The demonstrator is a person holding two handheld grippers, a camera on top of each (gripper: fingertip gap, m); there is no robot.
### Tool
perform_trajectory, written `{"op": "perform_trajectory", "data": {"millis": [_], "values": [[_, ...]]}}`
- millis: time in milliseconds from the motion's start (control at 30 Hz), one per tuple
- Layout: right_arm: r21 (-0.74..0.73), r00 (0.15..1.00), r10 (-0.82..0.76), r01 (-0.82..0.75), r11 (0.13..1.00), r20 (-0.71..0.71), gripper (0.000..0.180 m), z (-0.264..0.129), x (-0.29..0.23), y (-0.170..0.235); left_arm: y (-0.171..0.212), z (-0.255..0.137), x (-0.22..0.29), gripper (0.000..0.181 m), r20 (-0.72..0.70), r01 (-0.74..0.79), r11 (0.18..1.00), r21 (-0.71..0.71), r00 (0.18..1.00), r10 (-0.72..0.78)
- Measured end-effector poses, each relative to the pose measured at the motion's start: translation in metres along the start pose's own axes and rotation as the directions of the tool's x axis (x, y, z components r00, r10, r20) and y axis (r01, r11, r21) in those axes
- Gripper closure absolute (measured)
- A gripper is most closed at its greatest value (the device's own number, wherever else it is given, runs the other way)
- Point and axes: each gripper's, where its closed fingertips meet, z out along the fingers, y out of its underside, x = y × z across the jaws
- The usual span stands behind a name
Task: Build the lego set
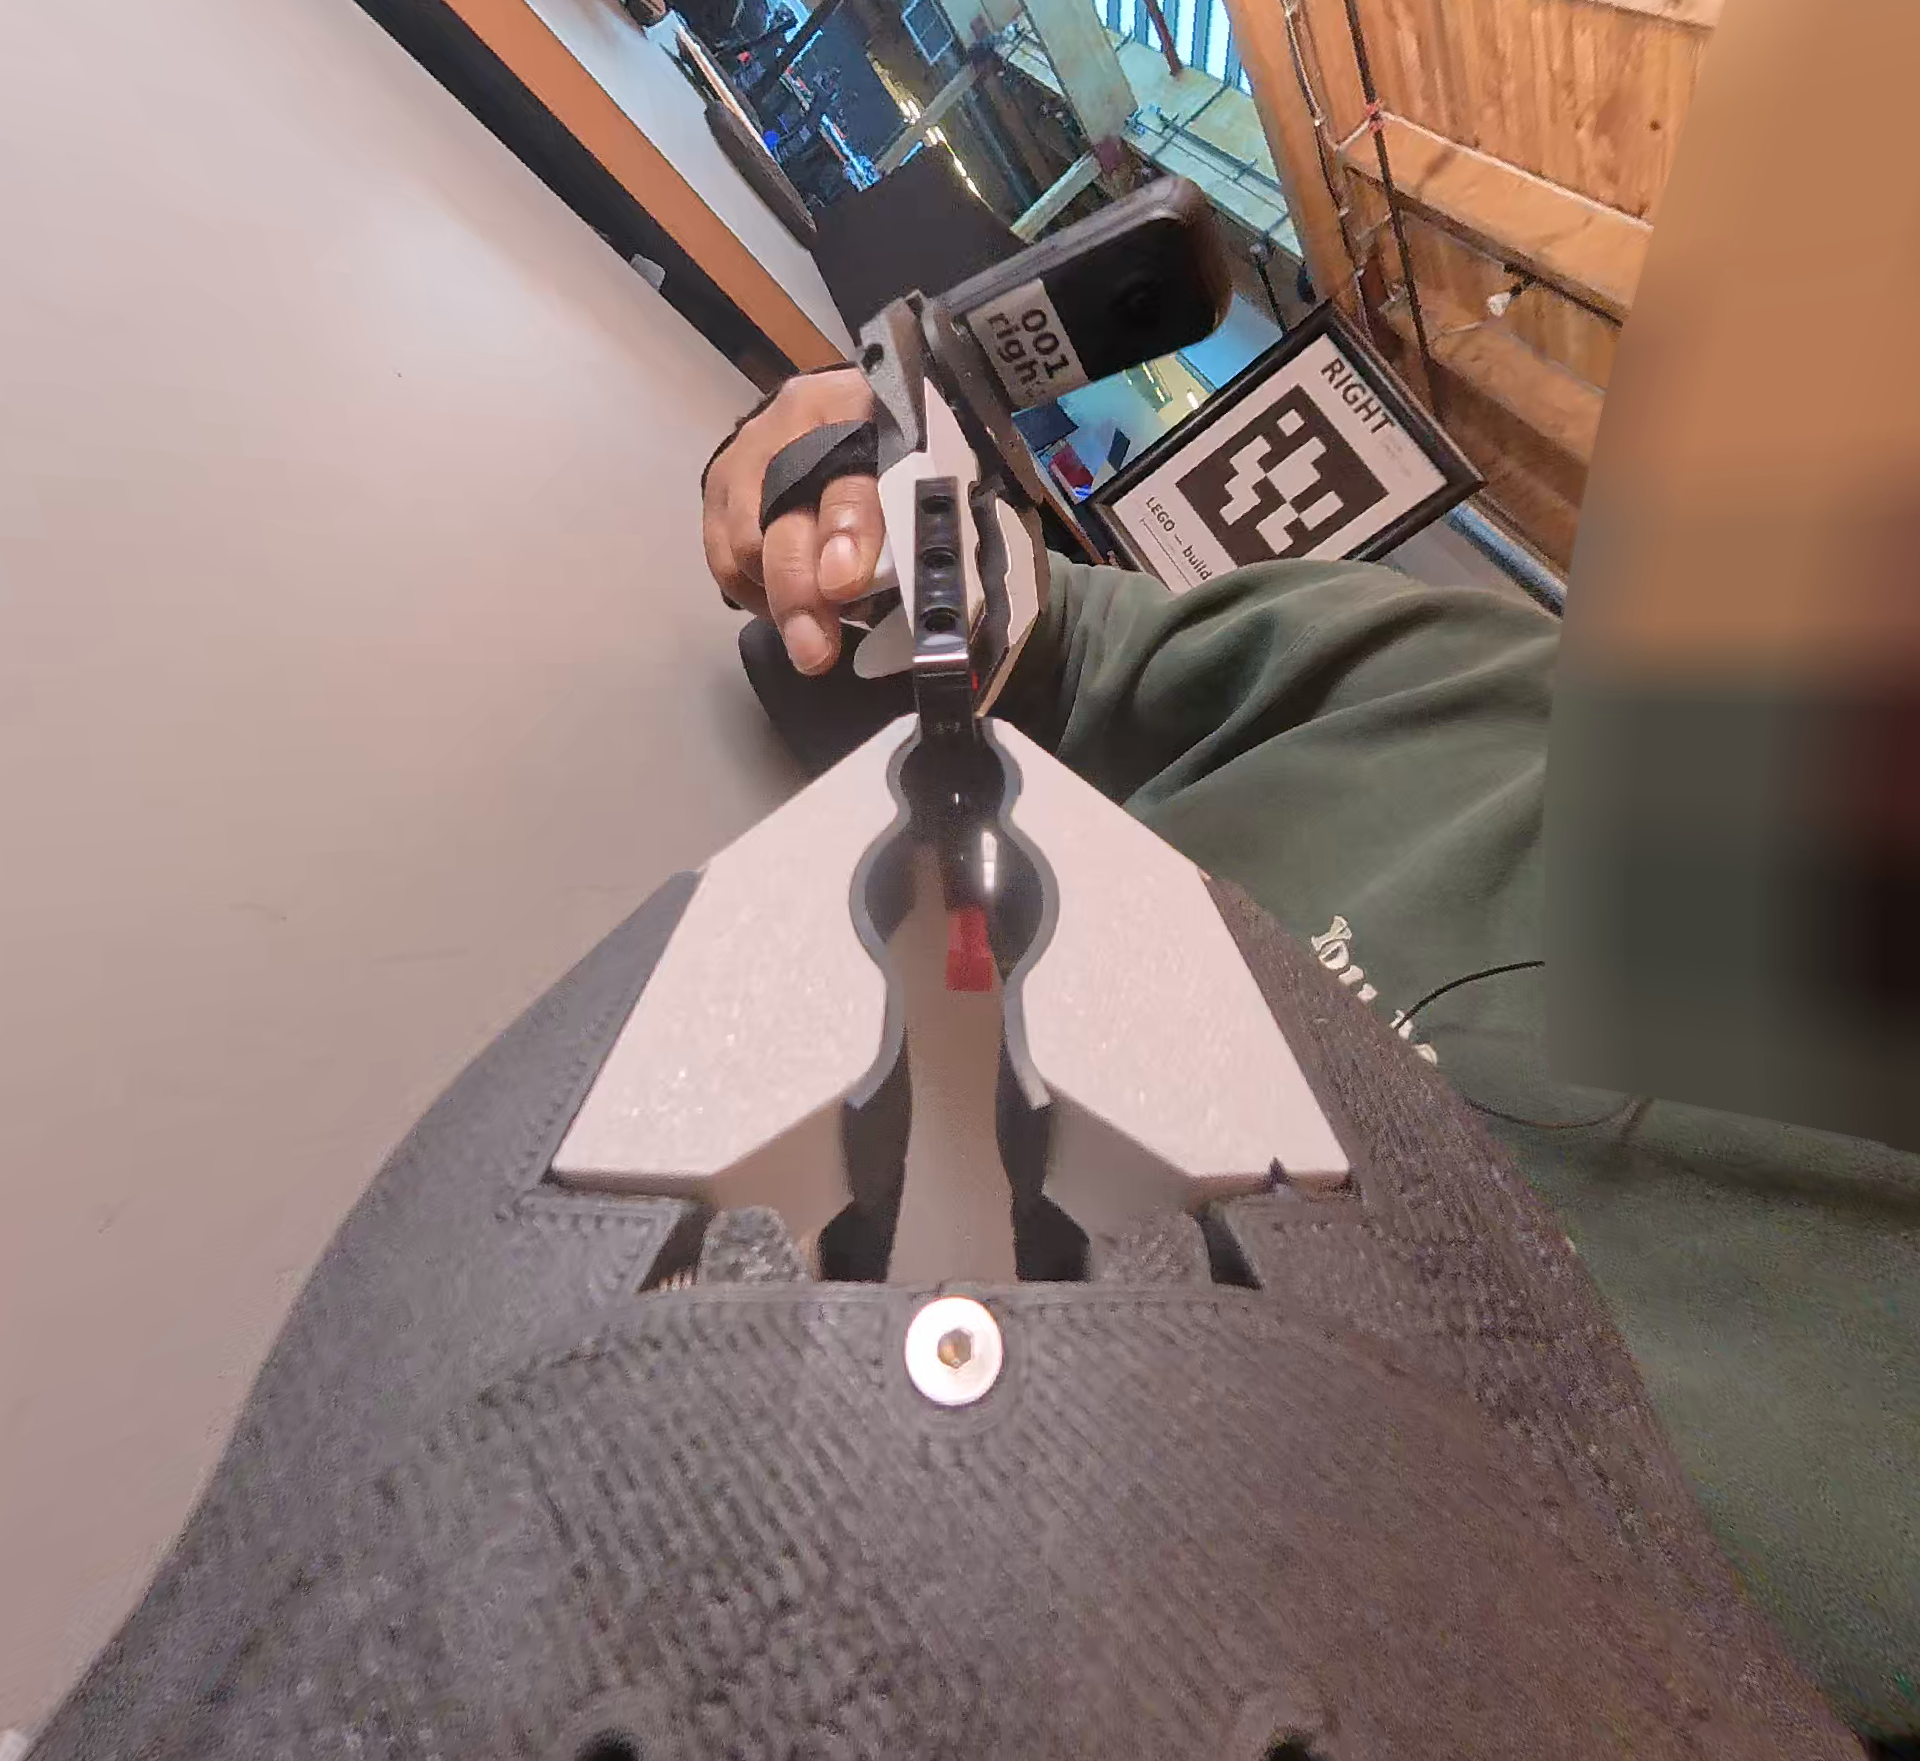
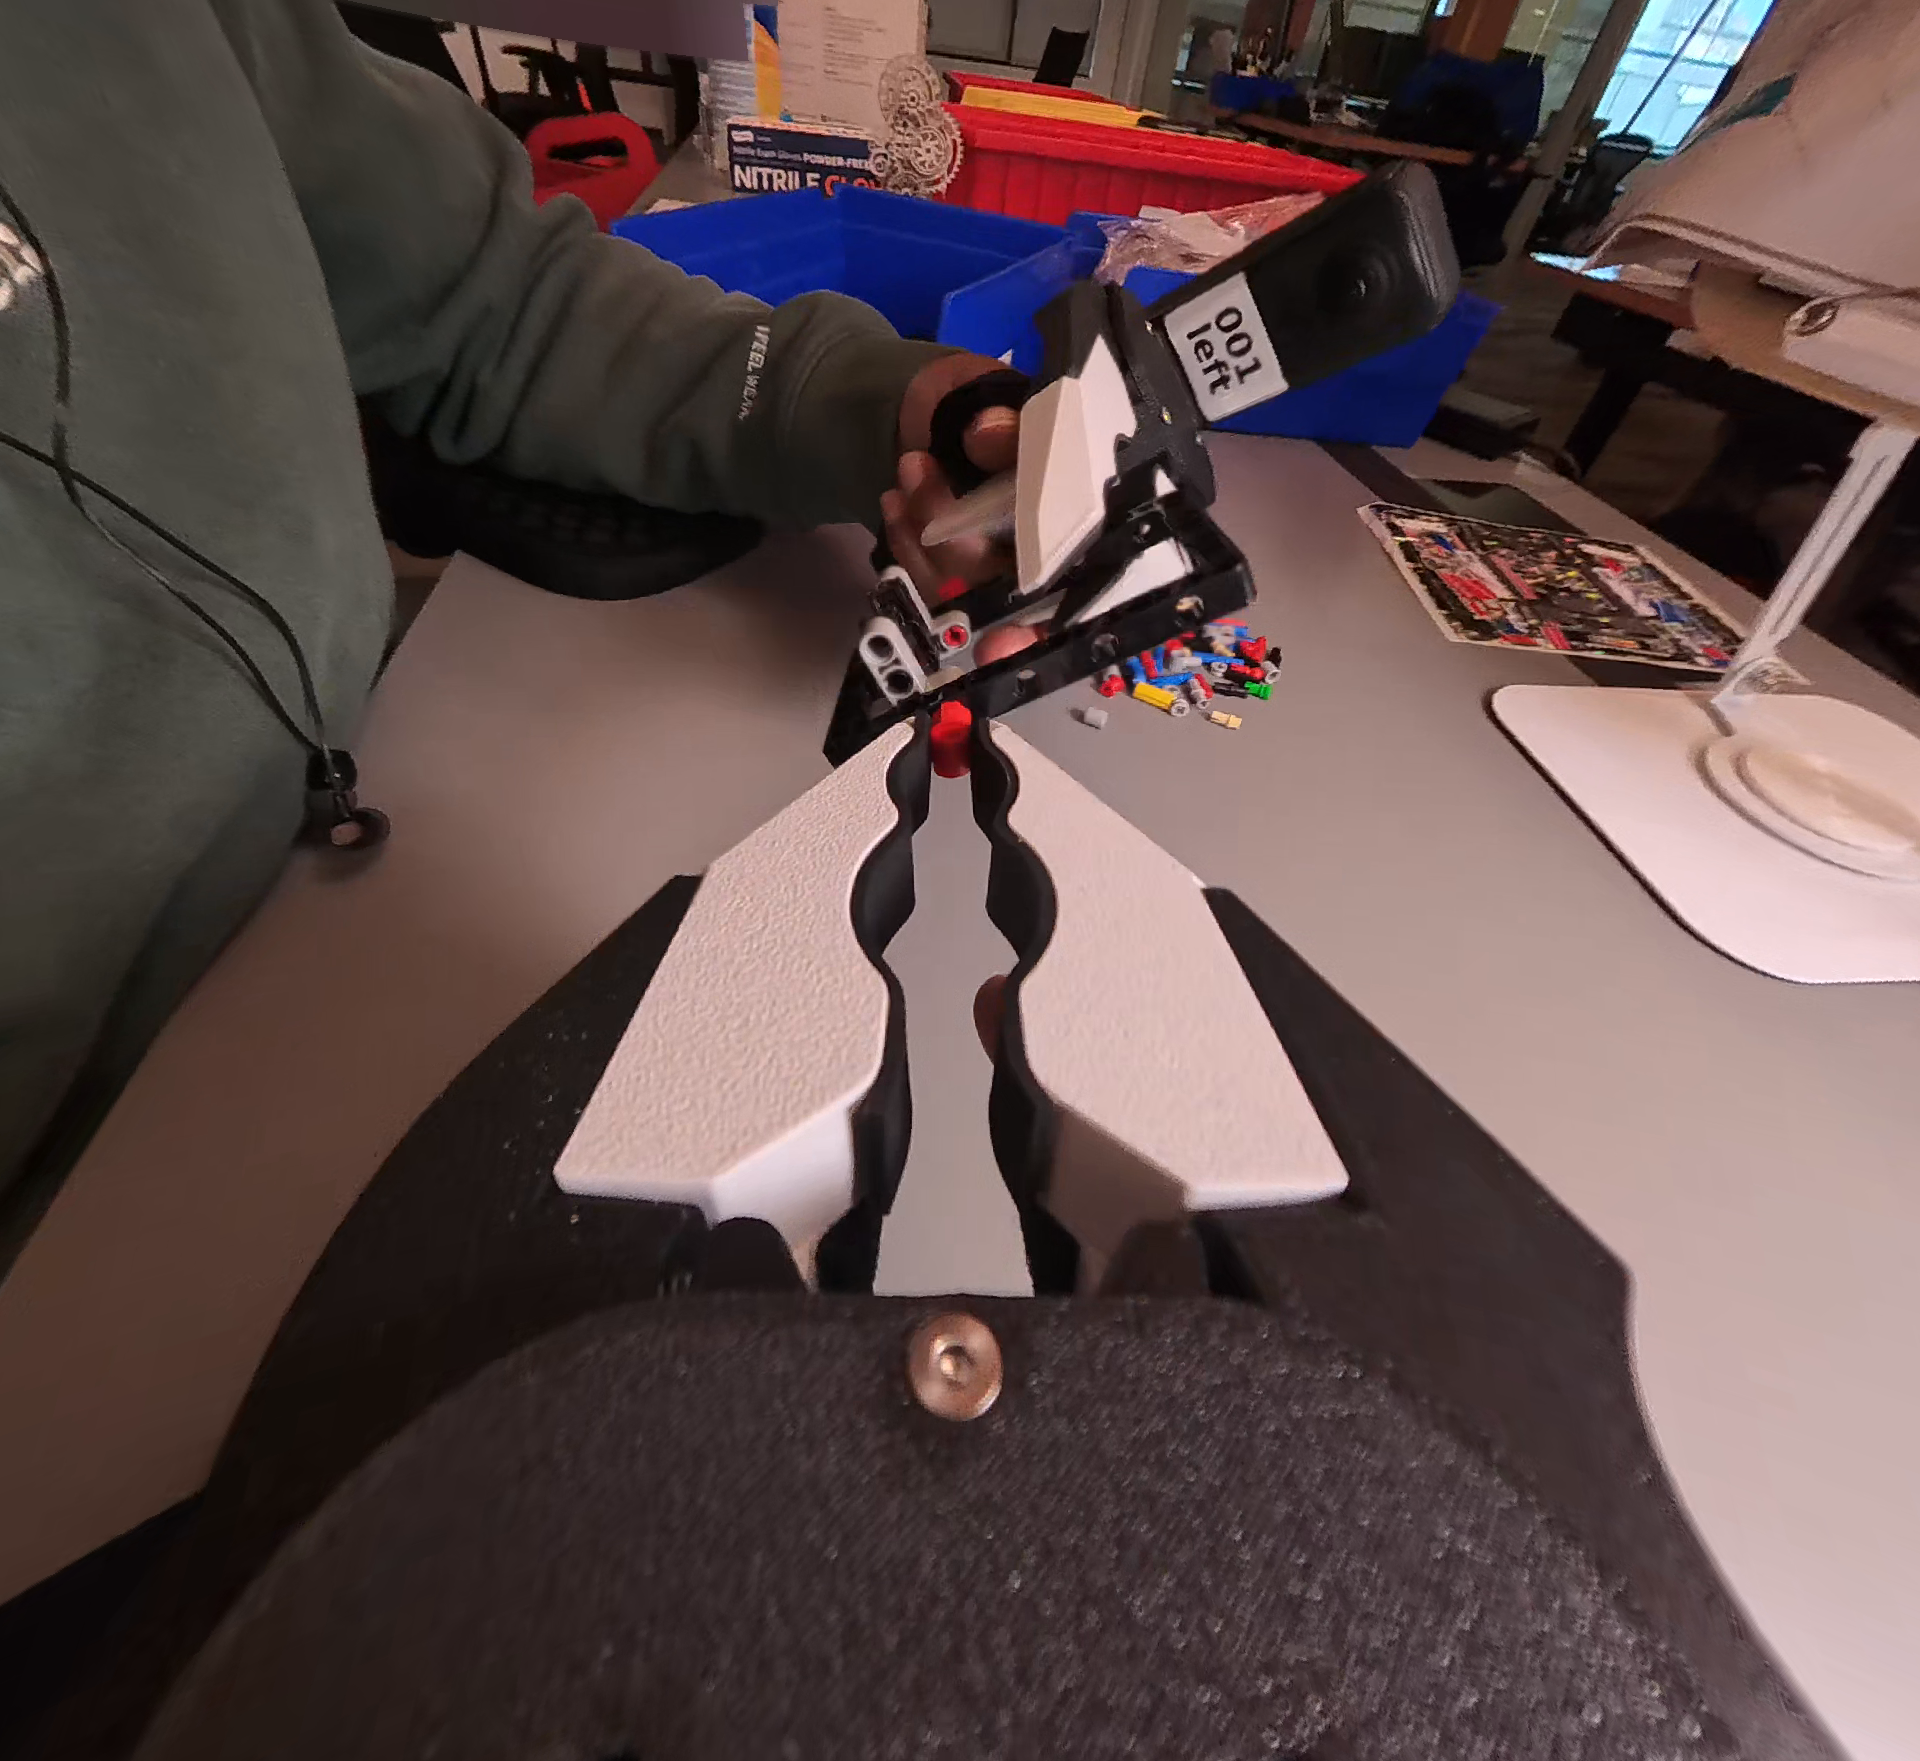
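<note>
My left gripper (image 1: pixel 948 737) is shut on a black lego frame (image 1: pixel 941 568), whose holed beam sticks out past the fingertips. A red piece (image 1: pixel 966 948) shows between its pads. In the right wrist view the left gripper (image 2: pixel 1044 573) holds this frame (image 2: pixel 1101 646) tilted above the table; grey connectors (image 2: pixel 896 649) sit at its near corner. My right gripper (image 2: pixel 948 724) is shut on a small red pin (image 2: pixel 948 743), with the pin's tip against the frame's lower beam. The right gripper (image 1: pixel 940 662) also shows in the left wrist view, just beyond the frame.
A pile of small coloured lego pieces (image 2: pixel 1195 667) lies on the grey table (image 2: pixel 1403 1036) behind the frame. An instruction booklet (image 2: pixel 1548 589) and a white stand base (image 2: pixel 1766 828) are at the right. Blue bins (image 2: pixel 831 251) and red bins (image 2: pixel 1122 163) stand at the back. A person's green sleeve (image 2: pixel 582 361) is at the left. My hands' fingertips stand some 4 cm from each other.
</note>
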Motion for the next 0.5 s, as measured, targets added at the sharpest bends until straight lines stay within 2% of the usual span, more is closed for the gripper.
{"op": "perform_trajectory", "data": {"millis": [233, 500], "values": [[-0.049, 0.975, -0.221, 0.22, 0.974, -0.032, 0.174, -0.002, -0.003, -0.006, -0.006, 0.002, 0.005, 0.175, -0.076, 0.155, 0.987, 0.043, 0.986, -0.151], [-0.072, 0.942, -0.327, 0.322, 0.944, -0.07, 0.174, -0.001, -0.001, -0.008, -0.012, 0.001, 0.0, 0.175, -0.104, 0.241, 0.966, 0.092, 0.967, -0.232]]}}
